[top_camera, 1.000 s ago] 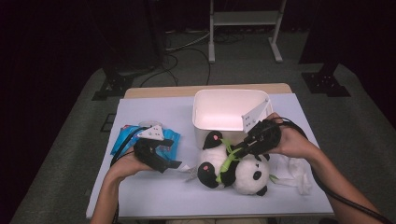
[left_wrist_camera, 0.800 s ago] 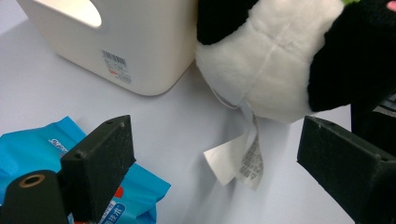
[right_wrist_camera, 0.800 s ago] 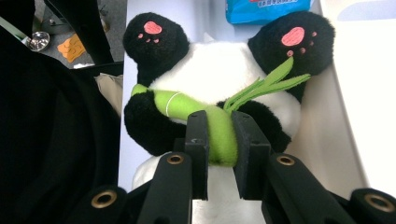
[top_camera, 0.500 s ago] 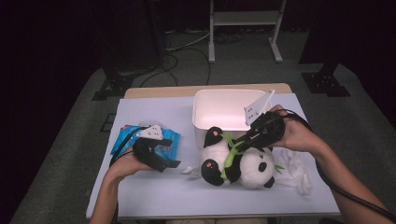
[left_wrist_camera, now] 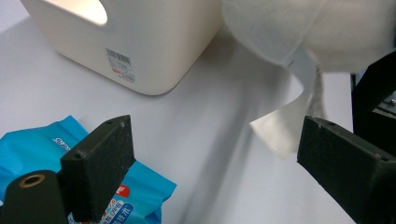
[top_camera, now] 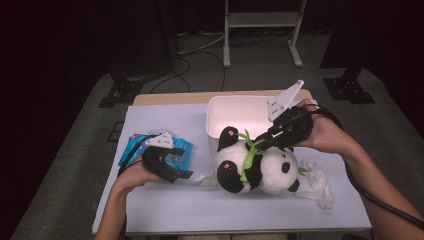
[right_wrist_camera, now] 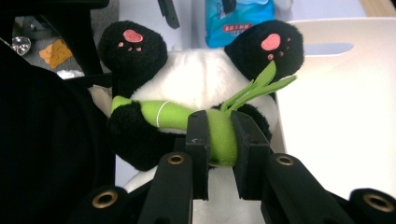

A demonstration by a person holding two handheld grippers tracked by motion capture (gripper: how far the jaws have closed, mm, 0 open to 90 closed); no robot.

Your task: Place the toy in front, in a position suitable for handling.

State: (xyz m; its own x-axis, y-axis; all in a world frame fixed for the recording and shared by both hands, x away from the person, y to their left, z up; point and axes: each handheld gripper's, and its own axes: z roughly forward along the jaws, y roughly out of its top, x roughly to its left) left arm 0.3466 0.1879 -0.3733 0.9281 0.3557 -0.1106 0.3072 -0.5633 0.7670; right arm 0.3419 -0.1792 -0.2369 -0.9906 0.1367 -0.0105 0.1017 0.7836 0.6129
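**Panda coming up off the bench, pinched by its bamboo**

Right gripper (top_camera: 264,141): fingers clamped on the green bamboo stalk (right_wrist_camera: 219,130) sewn across the panda toy's (top_camera: 255,167) front. Right gripper view shows both pads pressing the stalk from either side, paws pointing away from the camera.

Change since a second ago: in the high view the right hand has risen and drawn toward the white bin (top_camera: 220,107). The panda has come with it; its head end now tips up against the bin's near wall, rump low over the bench (top_camera: 165,205). Grip unchanged.

Left gripper (top_camera: 176,173): fingers apart, nothing between them, parked beside the blue wipes packet (top_camera: 131,148). No movement. Its own view looks at the bin wall and the toy's white label (left_wrist_camera: 285,126) dangling.

Judgement: lift under way, bin the likely destination. Hold is on a soft stalk only, so the body may swing or sag; needs more height to clear the rim.

Crumpled white tissue (top_camera: 316,182) lies just right of the panda.
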